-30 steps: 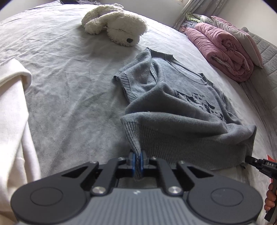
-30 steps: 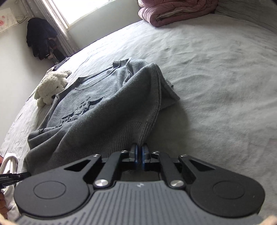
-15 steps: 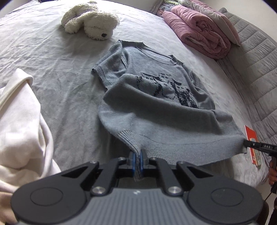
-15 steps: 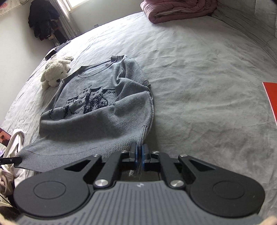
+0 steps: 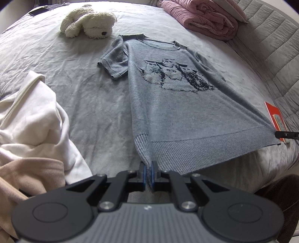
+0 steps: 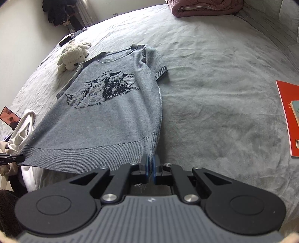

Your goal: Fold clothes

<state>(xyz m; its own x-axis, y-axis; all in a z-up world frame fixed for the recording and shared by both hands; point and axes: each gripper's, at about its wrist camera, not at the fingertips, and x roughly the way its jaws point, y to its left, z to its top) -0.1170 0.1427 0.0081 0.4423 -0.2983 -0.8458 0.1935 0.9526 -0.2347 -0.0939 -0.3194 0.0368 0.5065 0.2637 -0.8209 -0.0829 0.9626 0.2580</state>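
Note:
A grey short-sleeved knit sweater (image 5: 173,104) with a dark cat pattern lies stretched out face up on the grey bed (image 5: 78,89), collar far, ribbed hem near. My left gripper (image 5: 148,172) is shut on the hem's left corner. In the right wrist view the same sweater (image 6: 104,115) runs away from my right gripper (image 6: 151,169), which is shut on the hem's right corner. The hem hangs taut between the two grippers, lifted a little over the bed's near edge. The right gripper's tip (image 5: 286,134) shows at the far right of the left wrist view.
A white plush dog (image 5: 87,24) lies beyond the collar. A heap of white and beige clothes (image 5: 33,119) sits left of the sweater. Rolled pink bedding (image 5: 203,15) is at the back, an orange book (image 6: 287,115) at the right, a phone (image 6: 10,117) at the left.
Both grippers have pulled the hem back toward the bed's near edge. The bunched sweater has been drawn out flat and straight, with its cat pattern now fully in view.

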